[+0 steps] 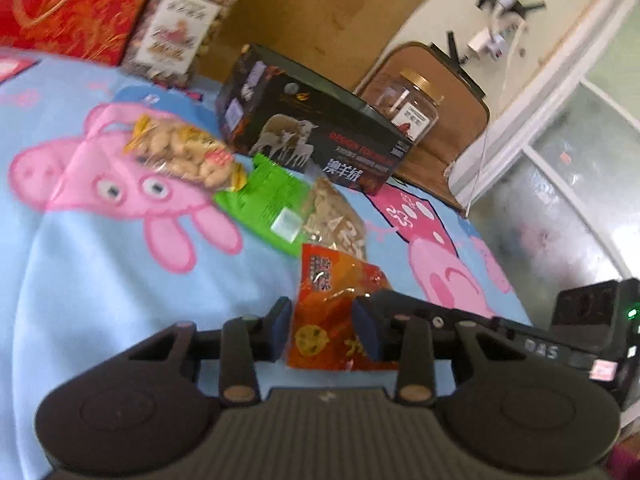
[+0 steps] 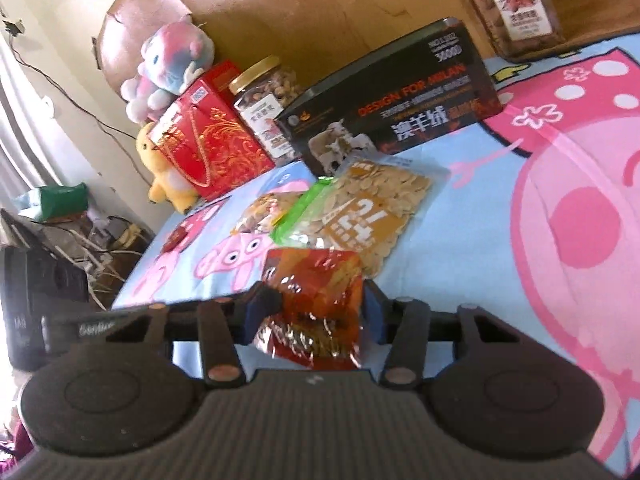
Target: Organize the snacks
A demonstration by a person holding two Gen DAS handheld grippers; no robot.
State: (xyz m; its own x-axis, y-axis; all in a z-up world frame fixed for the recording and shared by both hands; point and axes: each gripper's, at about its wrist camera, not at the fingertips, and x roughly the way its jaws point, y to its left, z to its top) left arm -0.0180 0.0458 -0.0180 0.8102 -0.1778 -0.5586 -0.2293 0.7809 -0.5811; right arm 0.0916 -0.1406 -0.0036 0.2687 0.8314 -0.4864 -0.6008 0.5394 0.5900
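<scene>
My left gripper point(image 1: 322, 330) and right gripper point(image 2: 316, 312), jaws narrowed, both straddle the red-orange snack packet point(image 1: 340, 312) at 6 o'clock on the bedsheet point(image 1: 100, 280) — light, crinkly, slippery film, I judge; best pinched at a sealed edge. Jar of nuts point(image 1: 184, 24) at 11 o'clock — lidded, full.
</scene>
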